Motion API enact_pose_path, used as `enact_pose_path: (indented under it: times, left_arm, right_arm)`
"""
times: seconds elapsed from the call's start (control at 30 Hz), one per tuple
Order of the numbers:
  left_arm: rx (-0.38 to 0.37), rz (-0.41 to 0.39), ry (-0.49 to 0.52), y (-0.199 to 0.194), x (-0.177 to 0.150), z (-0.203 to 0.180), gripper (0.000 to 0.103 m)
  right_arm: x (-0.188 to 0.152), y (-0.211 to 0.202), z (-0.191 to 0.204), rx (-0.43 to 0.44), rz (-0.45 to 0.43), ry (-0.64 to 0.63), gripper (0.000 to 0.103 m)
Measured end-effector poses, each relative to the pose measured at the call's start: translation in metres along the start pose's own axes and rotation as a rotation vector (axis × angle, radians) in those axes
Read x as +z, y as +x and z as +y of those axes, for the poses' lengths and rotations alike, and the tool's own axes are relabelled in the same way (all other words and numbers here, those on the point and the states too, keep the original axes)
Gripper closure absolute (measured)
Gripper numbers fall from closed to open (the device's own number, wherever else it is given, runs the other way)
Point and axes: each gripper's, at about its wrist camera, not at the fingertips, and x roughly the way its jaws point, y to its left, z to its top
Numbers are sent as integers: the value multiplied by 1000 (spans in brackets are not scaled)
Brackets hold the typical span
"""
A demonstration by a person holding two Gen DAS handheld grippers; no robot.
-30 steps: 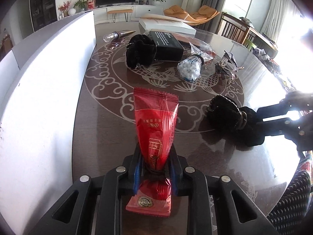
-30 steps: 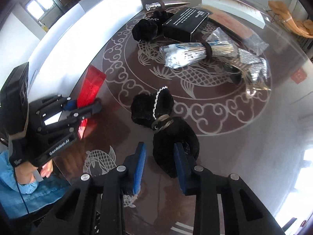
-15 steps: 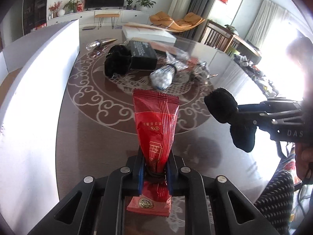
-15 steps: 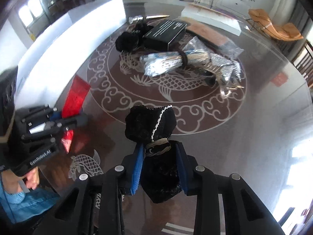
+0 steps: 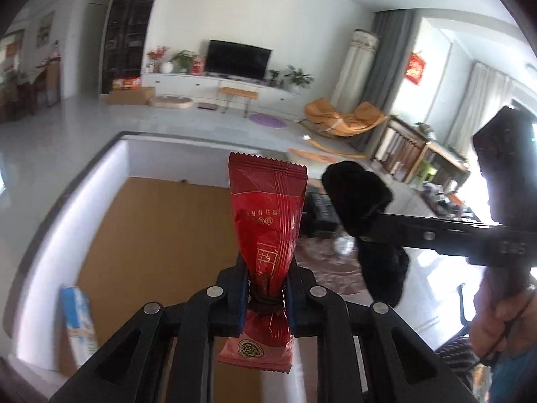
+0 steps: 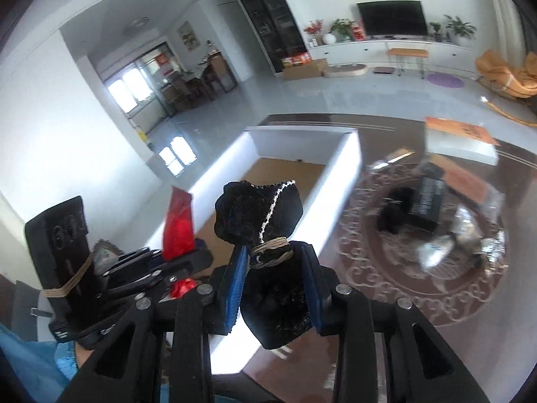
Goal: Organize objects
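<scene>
My left gripper (image 5: 265, 297) is shut on a red snack packet (image 5: 267, 221) and holds it upright in the air above the open white box (image 5: 100, 181) with a brown floor. My right gripper (image 6: 273, 277) is shut on a black velvet pouch (image 6: 265, 215) tied with string, lifted beside the box's right wall (image 6: 339, 181). The pouch (image 5: 359, 198) and right gripper also show in the left wrist view, right of the packet. The packet (image 6: 178, 221) and the left gripper (image 6: 188, 262) show left of the pouch in the right wrist view.
A blue and white carton (image 5: 79, 322) lies inside the box at the near left. On the dark patterned table (image 6: 436, 302) remain another black pouch (image 6: 396, 208), a black box (image 6: 429, 198), a cotton swab bundle (image 6: 433, 245) and a flat white box (image 6: 459, 141).
Both grippers have risen and swung left from over the table to the white box, each carrying its item. The right gripper closed on the black pouch and lifted it off the table.
</scene>
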Motion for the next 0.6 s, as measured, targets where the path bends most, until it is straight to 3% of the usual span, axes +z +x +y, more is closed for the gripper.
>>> enact_pose_path:
  times: [0.07, 0.1, 0.13, 0.17, 0.2, 0.3, 0.33, 0.43, 0.53, 0.6]
  left_arm:
    - [158, 78, -6, 15, -3, 29, 82]
    - [242, 133, -13, 27, -6, 43, 79]
    - [288, 181, -31, 36, -9, 55, 63]
    - [308, 217, -59, 44, -12, 66, 46]
    - [310, 236, -97, 48, -14, 73, 41]
    - [251, 196, -127, 44, -14, 64, 36]
    - [233, 185, -106, 45, -13, 54, 31]
    - [146, 149, -21, 48, -6, 7, 30]
    - [-12, 130, 46, 45, -1, -53, 26]
    - [-127, 142, 113, 46, -4, -104, 14]
  right_arm:
    - [5, 35, 21, 13, 39, -6, 64]
    - [4, 51, 28, 13, 66, -6, 49]
    - [2, 66, 32, 17, 92, 3, 32]
    - [0, 77, 31, 15, 104, 18, 29]
    - [-5, 82, 26, 4, 106, 29, 29]
    - [-17, 70, 7, -69, 70, 35, 29]
    - [-22, 62, -3, -109, 53, 37, 27]
    - [-42, 29, -48, -247, -20, 71, 18]
    - [-69, -2, -97, -445, -71, 101, 15]
    - [-94, -15, -131, -561, -64, 138, 15]
